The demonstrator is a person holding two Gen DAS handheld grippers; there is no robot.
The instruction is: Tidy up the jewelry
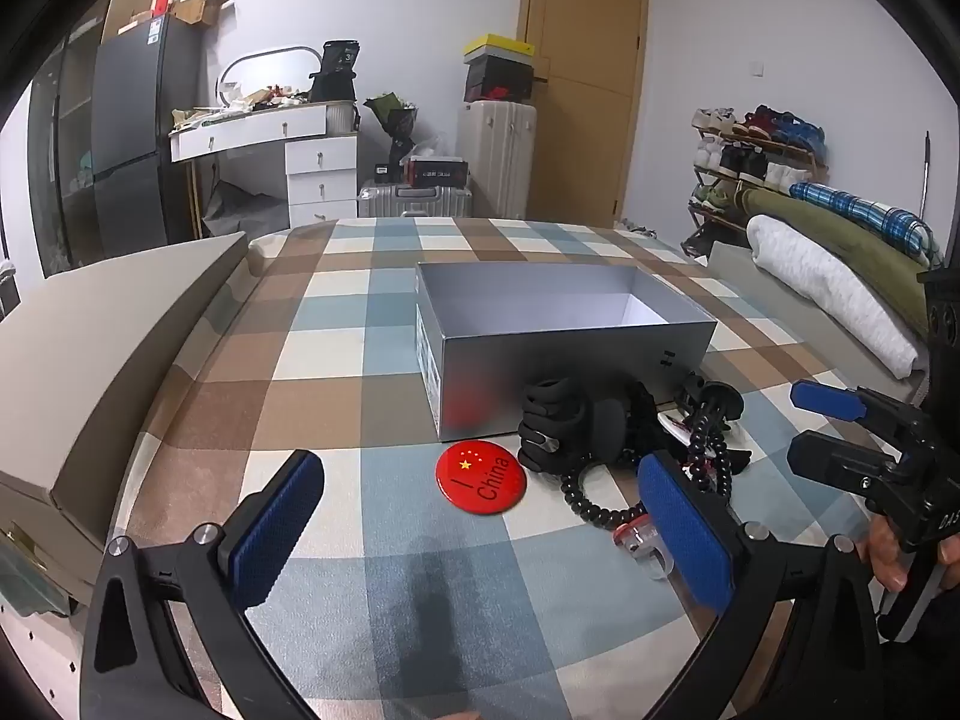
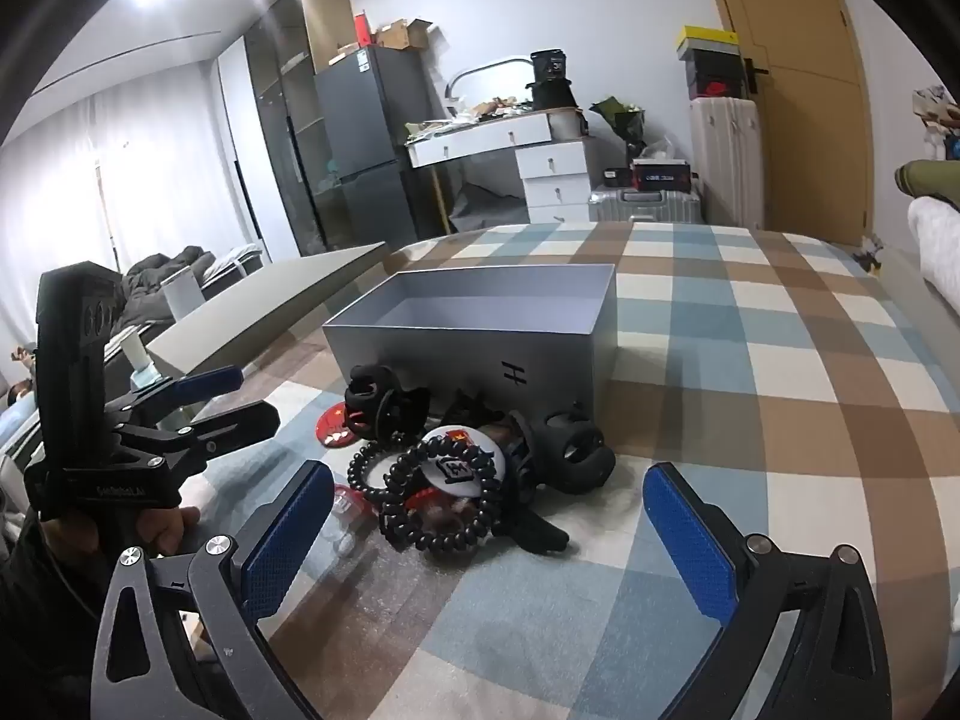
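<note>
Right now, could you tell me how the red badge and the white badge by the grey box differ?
The red badge lies alone and flat on the checked cloth, fully uncovered; the white badge sits inside the pile with black coiled hair ties lying across it. The red badge carries yellow stars and the word China; the white badge shows a dark square mark and a small red patch. Both are round and lie in front of the open grey box.

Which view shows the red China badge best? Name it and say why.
The left wrist view: the red badge lies flat and whole on the checked cloth, lettering readable. In the right wrist view only a sliver of it shows, mostly hidden behind the black hair clip.
</note>
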